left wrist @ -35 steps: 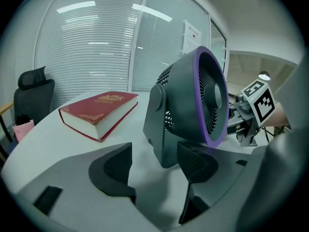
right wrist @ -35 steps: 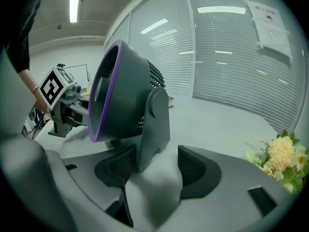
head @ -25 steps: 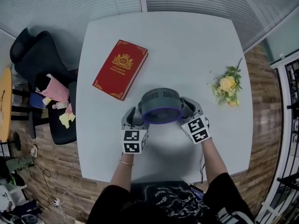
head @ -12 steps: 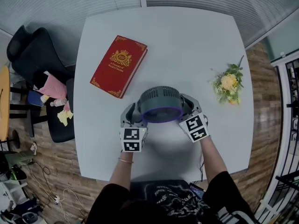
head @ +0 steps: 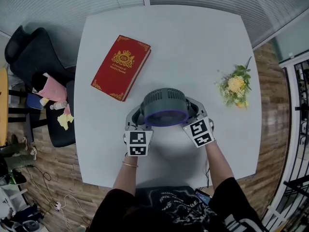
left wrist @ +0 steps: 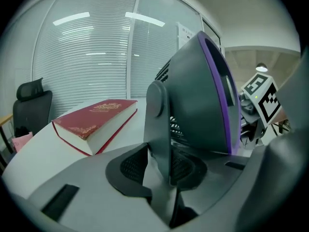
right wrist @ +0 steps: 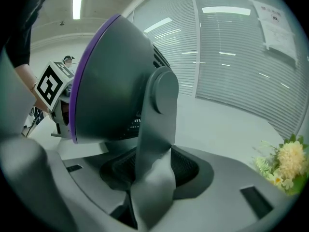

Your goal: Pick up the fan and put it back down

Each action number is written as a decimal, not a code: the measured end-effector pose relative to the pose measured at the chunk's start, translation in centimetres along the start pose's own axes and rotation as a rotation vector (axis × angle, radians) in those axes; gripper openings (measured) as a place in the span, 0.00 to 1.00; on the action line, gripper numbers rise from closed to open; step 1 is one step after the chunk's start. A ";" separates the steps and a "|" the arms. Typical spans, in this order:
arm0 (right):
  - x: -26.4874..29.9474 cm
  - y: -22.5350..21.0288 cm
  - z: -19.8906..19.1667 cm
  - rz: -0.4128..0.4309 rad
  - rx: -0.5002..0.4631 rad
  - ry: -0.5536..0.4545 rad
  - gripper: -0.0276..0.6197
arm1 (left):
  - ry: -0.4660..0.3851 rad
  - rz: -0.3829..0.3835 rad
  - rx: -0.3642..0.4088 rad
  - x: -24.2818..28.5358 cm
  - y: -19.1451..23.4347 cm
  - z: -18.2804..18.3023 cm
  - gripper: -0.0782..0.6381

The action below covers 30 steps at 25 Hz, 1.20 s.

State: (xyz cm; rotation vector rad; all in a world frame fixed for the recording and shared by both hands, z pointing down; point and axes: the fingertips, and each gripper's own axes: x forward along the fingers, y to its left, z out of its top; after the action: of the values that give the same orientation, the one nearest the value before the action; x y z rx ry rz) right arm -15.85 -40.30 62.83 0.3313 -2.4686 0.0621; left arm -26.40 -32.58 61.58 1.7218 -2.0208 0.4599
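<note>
The left tongs (left wrist: 158, 166), which had just been closing, pinched one upright of the grey, purple-rimmed desk fan (head: 165, 105) between their pads. The right tongs (right wrist: 152, 170), also just closing but standing wider, clamped the upright on the other side. The fan stood on the white tabletop (head: 193, 47) between them.

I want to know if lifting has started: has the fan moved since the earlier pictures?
No. The fan stands as far from the red book and the flowers as before; only the whole view has shifted slightly.
</note>
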 end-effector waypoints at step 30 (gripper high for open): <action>-9.4 4.9 4.3 -0.093 0.075 -0.093 0.28 | -0.071 0.019 0.002 -10.6 -2.0 4.6 0.23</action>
State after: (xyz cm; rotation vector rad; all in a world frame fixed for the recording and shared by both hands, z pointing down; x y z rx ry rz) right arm -12.44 -34.06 53.91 0.4914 -2.5434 0.1021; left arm -23.68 -26.47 51.96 1.7444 -2.0891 0.4121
